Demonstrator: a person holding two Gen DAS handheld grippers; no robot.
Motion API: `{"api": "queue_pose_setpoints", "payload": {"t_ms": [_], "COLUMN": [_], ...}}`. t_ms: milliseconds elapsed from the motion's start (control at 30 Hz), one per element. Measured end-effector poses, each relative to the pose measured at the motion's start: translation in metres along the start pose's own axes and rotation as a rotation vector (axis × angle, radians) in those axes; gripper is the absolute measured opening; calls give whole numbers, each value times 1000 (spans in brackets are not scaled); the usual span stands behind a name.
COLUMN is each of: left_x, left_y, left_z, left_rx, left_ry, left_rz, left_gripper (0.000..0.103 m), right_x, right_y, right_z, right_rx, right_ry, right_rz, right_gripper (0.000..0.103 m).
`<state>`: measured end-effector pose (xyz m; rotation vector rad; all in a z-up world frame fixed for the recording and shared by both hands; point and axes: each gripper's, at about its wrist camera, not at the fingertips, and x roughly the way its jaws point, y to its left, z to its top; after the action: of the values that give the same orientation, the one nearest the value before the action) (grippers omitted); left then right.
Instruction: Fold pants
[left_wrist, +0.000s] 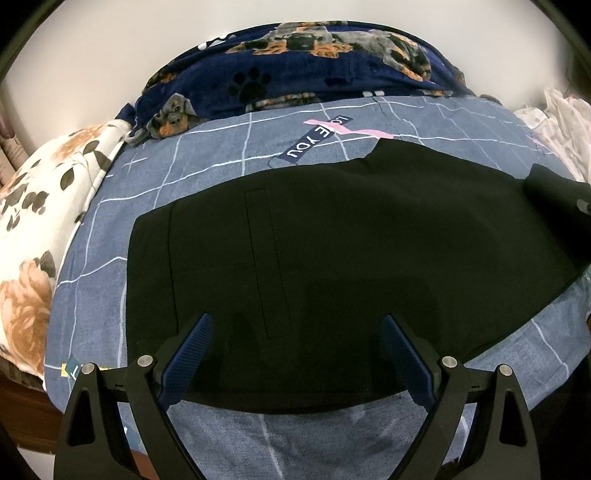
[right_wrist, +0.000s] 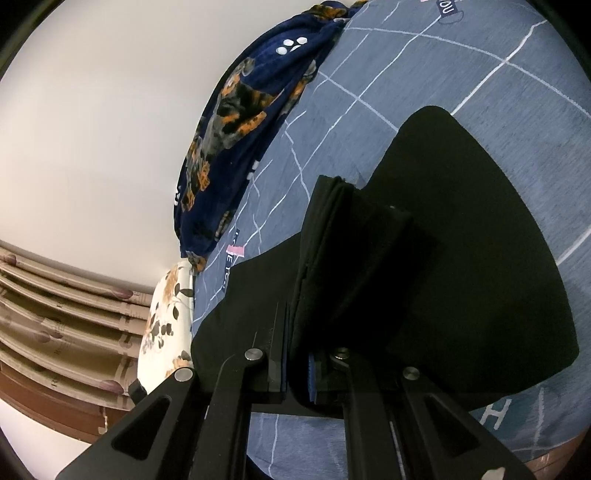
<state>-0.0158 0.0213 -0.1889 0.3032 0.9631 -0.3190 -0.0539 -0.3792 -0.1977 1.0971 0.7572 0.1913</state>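
1. Gripping a thick bunch of folded black cloth, the right gripper (right_wrist: 295, 354) has its jaws clamped on the pants (right_wrist: 461, 258) and holds that end lifted and tilted over the rest of the garment.
2. Across from it, the left gripper (left_wrist: 295, 350) hangs above the near edge of the pants (left_wrist: 332, 240) with its jaws spread wide, holding nothing; whether its fingertips touch the cloth I cannot tell.
3. The pants lie flat across the middle of the bed sheet (left_wrist: 207, 155), running from about 9 o'clock to 3 o'clock in the left wrist view.
4. My worry: the pinched stack is several layers thick, so an inner layer could slip out and the fold come down crooked.
5. With nothing pinning the flat end, I suspect a pull could drag the whole garment across the sheet.
6. The fabric looks matte, smooth and fairly heavy, with a stitched seam and a narrow pocket line.
7. The sheet is soft grey-blue cotton with thin white grid lines; a plush navy dog-print blanket (left_wrist: 314, 62) sits at 12 o'clock, and a floral pillow (left_wrist: 48, 221) at 9 o'clock.
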Motion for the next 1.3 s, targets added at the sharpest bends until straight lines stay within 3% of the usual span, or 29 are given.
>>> {"api": "queue_pose_setpoints", "payload": {"t_ms": [1300], "left_x": [1], "left_y": [-1], "left_z": [2], "left_rx": [3], "left_ry": [6], "left_rz": [2], "left_gripper": [93], "right_x": [14], "right_y": [16], "right_z": [-16], "right_rx": [-58], "right_ry": [40], "right_rz": [-19], "right_gripper": [11]}}
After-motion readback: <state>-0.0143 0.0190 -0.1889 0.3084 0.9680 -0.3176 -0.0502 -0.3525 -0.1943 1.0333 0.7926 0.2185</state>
